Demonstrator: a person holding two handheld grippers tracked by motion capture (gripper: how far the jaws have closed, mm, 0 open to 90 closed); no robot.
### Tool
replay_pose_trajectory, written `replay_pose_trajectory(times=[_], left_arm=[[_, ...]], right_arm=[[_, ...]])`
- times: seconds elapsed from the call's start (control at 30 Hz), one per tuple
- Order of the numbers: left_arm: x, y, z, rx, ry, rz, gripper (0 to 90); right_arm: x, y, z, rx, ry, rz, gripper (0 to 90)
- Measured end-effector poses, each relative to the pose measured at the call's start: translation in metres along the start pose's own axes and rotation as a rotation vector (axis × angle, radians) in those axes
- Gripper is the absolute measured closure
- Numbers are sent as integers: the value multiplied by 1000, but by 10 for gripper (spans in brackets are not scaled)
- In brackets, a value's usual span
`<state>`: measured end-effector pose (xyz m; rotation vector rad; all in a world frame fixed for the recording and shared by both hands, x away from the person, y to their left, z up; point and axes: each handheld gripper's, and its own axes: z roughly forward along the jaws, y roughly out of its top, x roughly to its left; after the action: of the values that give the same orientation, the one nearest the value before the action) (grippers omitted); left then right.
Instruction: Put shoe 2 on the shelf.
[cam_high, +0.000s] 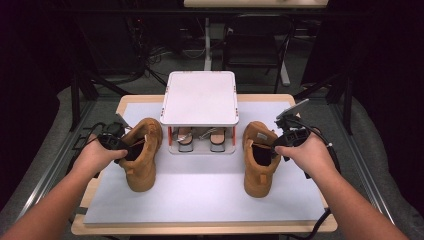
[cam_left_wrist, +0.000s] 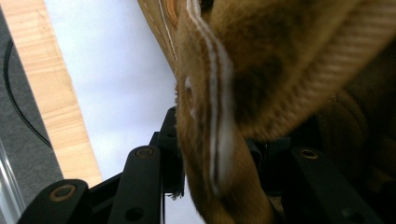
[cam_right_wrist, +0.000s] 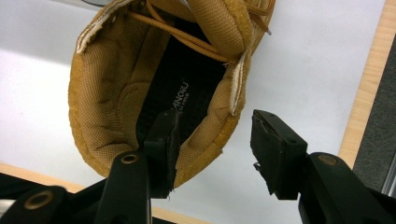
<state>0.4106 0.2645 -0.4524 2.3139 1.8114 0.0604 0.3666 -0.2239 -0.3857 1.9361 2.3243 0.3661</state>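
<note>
The left gripper (cam_high: 121, 149) pinches the collar of the tan suede boot (cam_high: 141, 152) at nine o'clock, ready for lifting. The right gripper (cam_right_wrist: 212, 149), jaws spread, straddles the other tan boot's (cam_right_wrist: 154, 79) collar at three o'clock.

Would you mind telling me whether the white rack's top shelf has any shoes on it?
No, the top shelf of the white rack is bare; a pair of sandals sits underneath on its lower level.

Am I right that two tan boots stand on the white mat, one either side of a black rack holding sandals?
Not quite: the rack is white, not black, as the high view shows. The left boot and right boot do stand on the white mat either side of it.
</note>
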Motion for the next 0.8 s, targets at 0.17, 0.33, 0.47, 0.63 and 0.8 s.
replay_pose_trajectory(times=[0.17,0.33,0.47,0.63,0.8], left_arm=[[0,1,0,-1,2,-1,631],[-2,1,1,7,5,-1,651],[-2,1,1,6,8,1,658],[-3,2,1,9,10,6,661],[-3,2,2,9,9,5,661]], right_arm=[[-1,1,1,-5,-3,2,522],[0,2,4,-16,-4,16,521],[-1,4,5,-16,-13,13,520],[0,8,11,-9,-32,5,532],[-1,10,20,10,-55,-13,552]])
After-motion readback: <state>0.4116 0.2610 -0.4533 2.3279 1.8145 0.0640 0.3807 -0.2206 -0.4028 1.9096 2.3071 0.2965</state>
